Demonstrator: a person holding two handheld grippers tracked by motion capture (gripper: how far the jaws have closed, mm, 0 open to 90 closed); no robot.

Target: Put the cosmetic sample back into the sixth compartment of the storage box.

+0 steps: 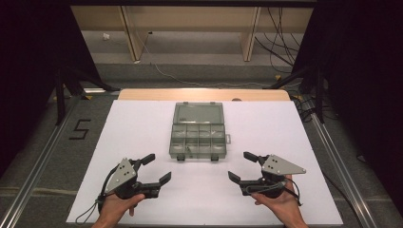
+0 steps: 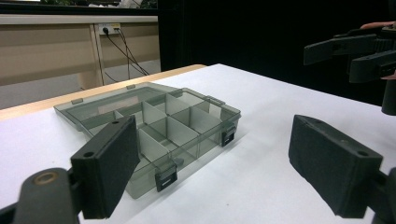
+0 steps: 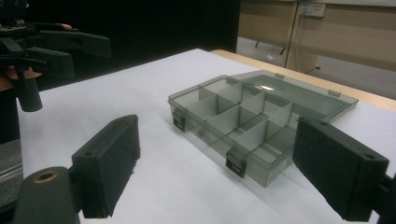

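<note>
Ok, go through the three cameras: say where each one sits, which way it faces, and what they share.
High view: above the person's side, facing forward and down on the white table; both hands, left gripper and right gripper enter from below.
Left gripper view: rides the left gripper, low, facing the open compartment box; its own jaws frame it, spread wide.
Right gripper view: rides the right gripper, facing the same box from its other front corner.
Shared: all three show the box, lid laid back.

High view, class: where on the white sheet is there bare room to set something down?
Broad bare strips lie left and right of the open organizer box, out to the white sheet edges. It is tighter near the front, between the left claw and right claw.
</note>
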